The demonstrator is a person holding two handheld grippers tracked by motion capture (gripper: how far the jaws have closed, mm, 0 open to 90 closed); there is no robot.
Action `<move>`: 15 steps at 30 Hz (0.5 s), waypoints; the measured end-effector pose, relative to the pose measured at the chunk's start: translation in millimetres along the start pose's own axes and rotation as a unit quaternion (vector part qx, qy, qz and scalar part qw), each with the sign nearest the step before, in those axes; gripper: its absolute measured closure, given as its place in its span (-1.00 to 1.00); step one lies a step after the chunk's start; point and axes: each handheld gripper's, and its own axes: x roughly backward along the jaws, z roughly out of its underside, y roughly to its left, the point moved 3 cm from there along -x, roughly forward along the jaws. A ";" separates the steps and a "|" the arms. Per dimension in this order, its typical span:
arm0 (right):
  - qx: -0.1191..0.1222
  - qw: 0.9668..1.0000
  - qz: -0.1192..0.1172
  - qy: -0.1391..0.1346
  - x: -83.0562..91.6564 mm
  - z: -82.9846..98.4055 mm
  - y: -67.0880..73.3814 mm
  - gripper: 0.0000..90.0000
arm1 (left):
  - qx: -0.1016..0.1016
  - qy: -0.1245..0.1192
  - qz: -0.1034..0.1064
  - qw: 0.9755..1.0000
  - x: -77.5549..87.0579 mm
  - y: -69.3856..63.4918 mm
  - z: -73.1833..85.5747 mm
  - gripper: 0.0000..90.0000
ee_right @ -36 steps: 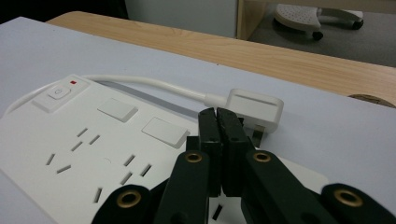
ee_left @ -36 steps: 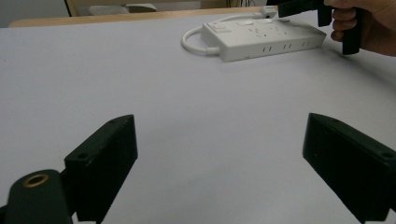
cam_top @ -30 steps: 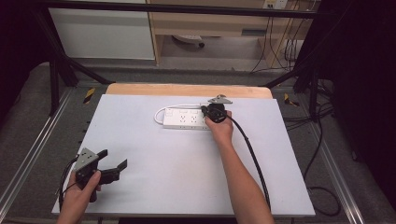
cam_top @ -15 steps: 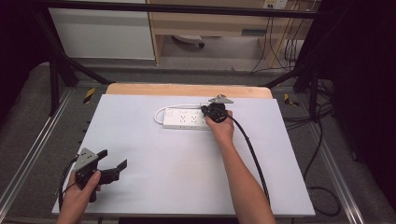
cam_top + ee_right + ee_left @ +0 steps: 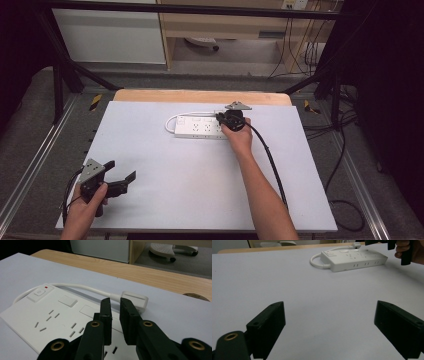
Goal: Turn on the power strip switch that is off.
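Power strip (image 5: 200,128) sits near the table's (image 5: 165,200) far edge under my right gripper (image 5: 115,305), jaws just opening on nothing, while my left gripper (image 5: 119,176) gapes over bare table.

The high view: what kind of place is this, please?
Probably a lab or workshop set up for recording. A work table with a white mat sits inside a dark metal frame, loose cables hang behind it, and a power strip lies on the mat.
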 end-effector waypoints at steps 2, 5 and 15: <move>-0.001 1.000 -0.001 -0.001 1.3 -0.8 0.1 0.77 | 0.001 0.000 -0.001 1.000 0.1 0.7 0.0 -0.80; -0.001 1.000 -0.004 -0.002 4.1 -2.7 1.3 0.73 | 0.003 0.000 -0.002 1.000 0.2 1.0 0.0 -0.81; 0.000 1.000 -0.009 0.003 19.1 -11.4 0.7 0.34 | 0.003 0.003 -0.004 1.000 0.2 0.9 0.4 -0.83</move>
